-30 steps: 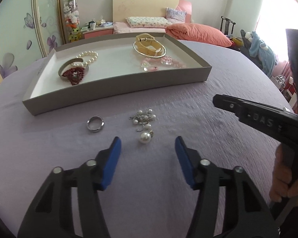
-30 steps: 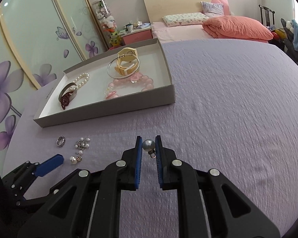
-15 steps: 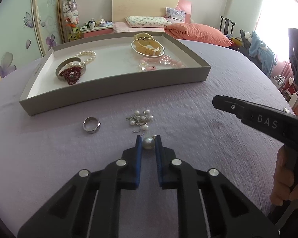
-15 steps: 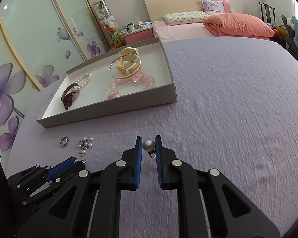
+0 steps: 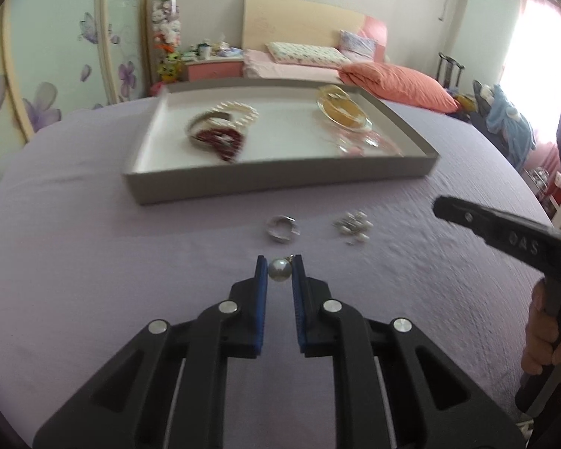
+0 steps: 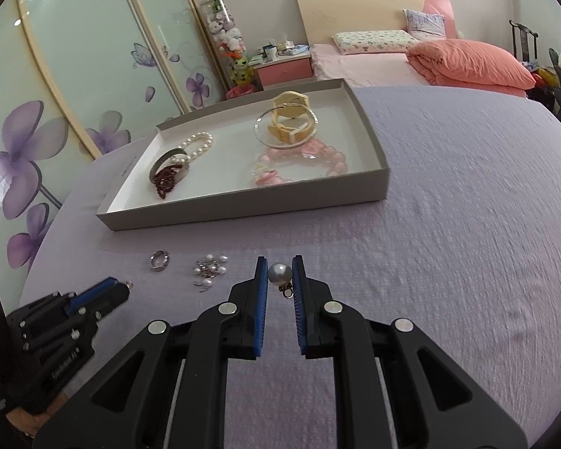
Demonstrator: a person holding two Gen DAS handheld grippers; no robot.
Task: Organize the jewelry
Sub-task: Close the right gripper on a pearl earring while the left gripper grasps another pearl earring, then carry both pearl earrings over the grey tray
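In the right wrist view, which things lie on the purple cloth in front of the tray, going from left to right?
left gripper → silver ring → pearl cluster → pearl earring held in the right gripper.

on the bedspread (image 6: pixel 448 224) the tray (image 6: pixel 243 212) sits at the far left. in its left part a pearl bracelet (image 6: pixel 200 146) lies behind a bangle (image 6: pixel 168 164) and a garnet strand (image 6: pixel 164 184); in its right part a watch (image 6: pixel 291 119) lies inside a hoop bangle (image 6: pixel 286 129), with a bead bracelet (image 6: pixel 310 157) just nearer. near of the tray, a ring (image 6: pixel 159 260) lies left of a pearl cluster (image 6: pixel 209 267). each gripper holds a pearl earring (image 6: pixel 279 274) (image 5: pixel 279 269) nearer than these.
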